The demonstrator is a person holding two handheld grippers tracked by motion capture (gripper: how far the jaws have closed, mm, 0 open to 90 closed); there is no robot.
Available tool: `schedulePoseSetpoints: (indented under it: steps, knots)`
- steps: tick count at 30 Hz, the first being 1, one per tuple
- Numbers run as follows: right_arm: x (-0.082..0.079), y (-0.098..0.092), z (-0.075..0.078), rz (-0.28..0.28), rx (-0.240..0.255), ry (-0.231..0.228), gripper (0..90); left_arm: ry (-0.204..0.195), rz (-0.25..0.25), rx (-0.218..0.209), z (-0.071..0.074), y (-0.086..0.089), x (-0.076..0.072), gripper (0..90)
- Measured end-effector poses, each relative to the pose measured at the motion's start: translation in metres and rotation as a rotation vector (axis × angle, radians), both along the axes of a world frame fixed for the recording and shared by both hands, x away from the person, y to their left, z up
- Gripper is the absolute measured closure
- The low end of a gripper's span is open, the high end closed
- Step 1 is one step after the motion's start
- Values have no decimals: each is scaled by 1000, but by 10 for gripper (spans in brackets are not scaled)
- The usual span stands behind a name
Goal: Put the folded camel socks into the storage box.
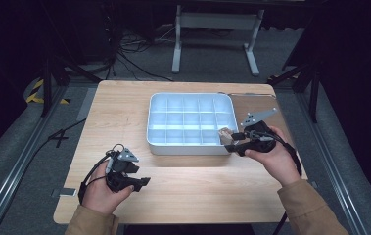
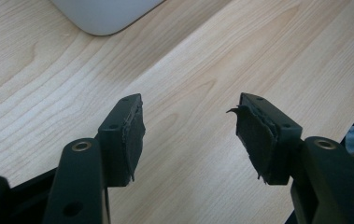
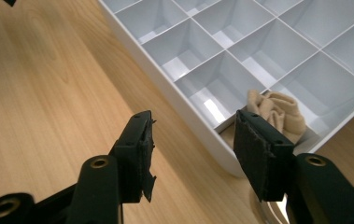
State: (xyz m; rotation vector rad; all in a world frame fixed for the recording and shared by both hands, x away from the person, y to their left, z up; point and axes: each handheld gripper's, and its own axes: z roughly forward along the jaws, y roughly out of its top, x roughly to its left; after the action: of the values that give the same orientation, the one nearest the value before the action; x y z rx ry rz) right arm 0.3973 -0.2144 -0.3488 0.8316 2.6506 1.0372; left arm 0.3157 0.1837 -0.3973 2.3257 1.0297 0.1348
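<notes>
A white tray [image 1: 191, 146] split into many small compartments sits at the middle of the wooden table. A crumpled beige cloth [image 3: 277, 115] lies in the tray's near right corner compartment, seen in the high view as a beige lump [image 1: 224, 132]. My right gripper [image 1: 229, 143] hovers at that corner, open, with nothing between its pads [image 3: 258, 156]; the tray's corner wall lies under the gap. My left gripper [image 1: 143, 184] rests low over bare wood at the front left, open and empty, its worn pads [image 2: 255, 139] wide apart.
The tray's other compartments [image 3: 221, 60] look empty. The tray's rounded corner [image 2: 101, 18] shows at the top of the left gripper view. The table's near edge [image 1: 173, 221] is close to both hands. Beyond the table are cables and a metal stand [image 1: 215, 29] on the floor.
</notes>
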Motion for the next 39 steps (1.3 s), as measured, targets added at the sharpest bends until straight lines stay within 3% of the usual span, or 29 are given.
schedulePoseSetpoints:
  steps: [9, 11, 17, 19, 23, 25, 28, 32, 34, 39]
  knots:
    - [-32, 2, -16, 46, 26, -17, 480, -7, -12, 3, 2, -4, 0, 422]
    - [-37, 2, -21, 60, 12, -26, 480, -8, -13, 6, 2, -5, -1, 422]
    - [-42, -7, -31, 49, 59, -18, 480, 1, -26, 11, 1, -7, -1, 423]
    - [-43, -8, -37, 49, 40, -2, 481, 1, -25, 10, 1, -7, -1, 423]
    - [-41, -12, -46, 35, 75, 33, 507, 7, -29, 14, 1, -7, 0, 422]
    - [-42, -11, -57, 36, 35, 42, 545, -4, -41, 29, -1, -8, -2, 452]
    - [-43, -12, -65, 25, 27, 60, 574, -28, -63, 42, -4, -11, -4, 469]
    - [-46, -12, -78, 47, -11, 70, 613, -23, -90, 55, -9, -13, -4, 463]
    - [-50, -13, -85, 46, -2, 50, 635, -31, -99, 48, -12, -14, -4, 451]
    - [-52, -9, -103, 91, 17, 51, 589, -25, -118, 61, -14, -14, -3, 435]
